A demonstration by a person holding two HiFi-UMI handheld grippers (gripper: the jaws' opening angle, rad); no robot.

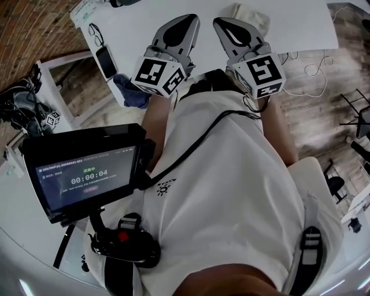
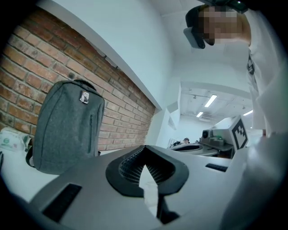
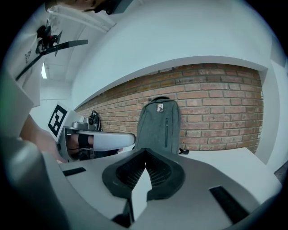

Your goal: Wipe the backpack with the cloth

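At a white table (image 1: 312, 29) set against a brick wall, my left gripper (image 2: 145, 152) and right gripper (image 3: 145, 155) hang side by side. Each has its jaws pressed fully together, with nothing between them. The grey backpack (image 3: 158, 126) stands upright at the far side of the table, close to the bricks and well apart from both my tips. Whether it leans on the wall I cannot tell, and the head view does not reach it. A pale, crumpled piece that I take for the cloth (image 1: 251, 16) lies on the table just beyond my right gripper, partly hidden behind it. As I judge it, wiping has not begun, since the cloth must be picked up first.

Trouble could come from several quarters. My jaws are closed, so going down on the cloth without parting them would only push it along the table. The cloth is thin and lies flat, so a shallow pinch may catch a single fold that slips out once I press it to the fabric. The backpack looks soft and stands free, and a firm stroke high on its face could tip or slide it unless my other gripper braces it. A phone (image 1: 107, 60) and a pair of glasses (image 1: 94, 33) sit near the table's left edge, where a wide swing of my left gripper could knock them off.
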